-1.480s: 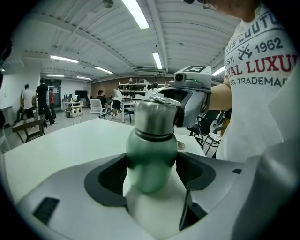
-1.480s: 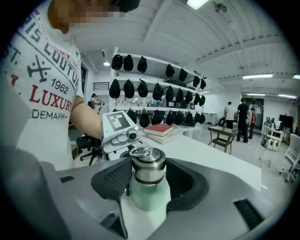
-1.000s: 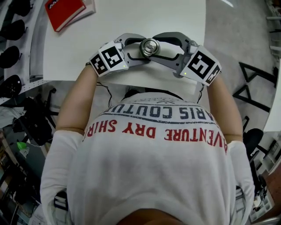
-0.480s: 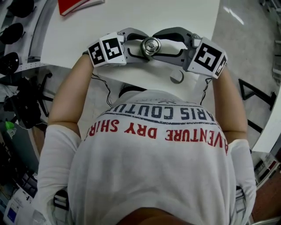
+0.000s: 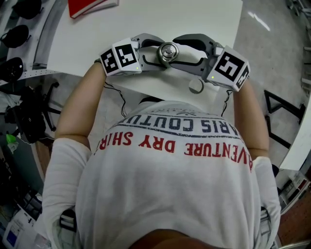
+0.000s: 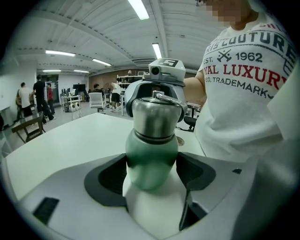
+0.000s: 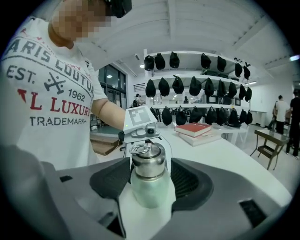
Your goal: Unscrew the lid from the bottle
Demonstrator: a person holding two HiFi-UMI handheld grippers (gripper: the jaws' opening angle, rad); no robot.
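A pale green bottle (image 6: pixel 152 157) with a steel lid (image 5: pixel 168 51) stands on the white table (image 5: pixel 146 22) near its front edge. My left gripper (image 6: pixel 152 171) is shut on the green body, with both pads pressing its sides. From the opposite side my right gripper (image 7: pixel 149 180) reaches around the lid (image 7: pixel 147 161) and shoulder. Its jaws have just been opening, and the bottle (image 7: pixel 147 187) stands between them with a thin gap at one pad. In the head view the left gripper (image 5: pixel 158 52) and right gripper (image 5: pixel 179 52) meet at the bottle.
A red book (image 5: pixel 90 6) lies at the table's far left, also visible as stacked books (image 7: pixel 201 130). Black helmets (image 7: pixel 187 86) fill wall shelves. People (image 6: pixel 40 98) and chairs stand far off. The table's front edge (image 5: pixel 160 92) is just behind the grippers.
The right gripper has tipped a little around the lid. The left gripper and the bottle have kept their place. The head view has shifted since the earliest frame.
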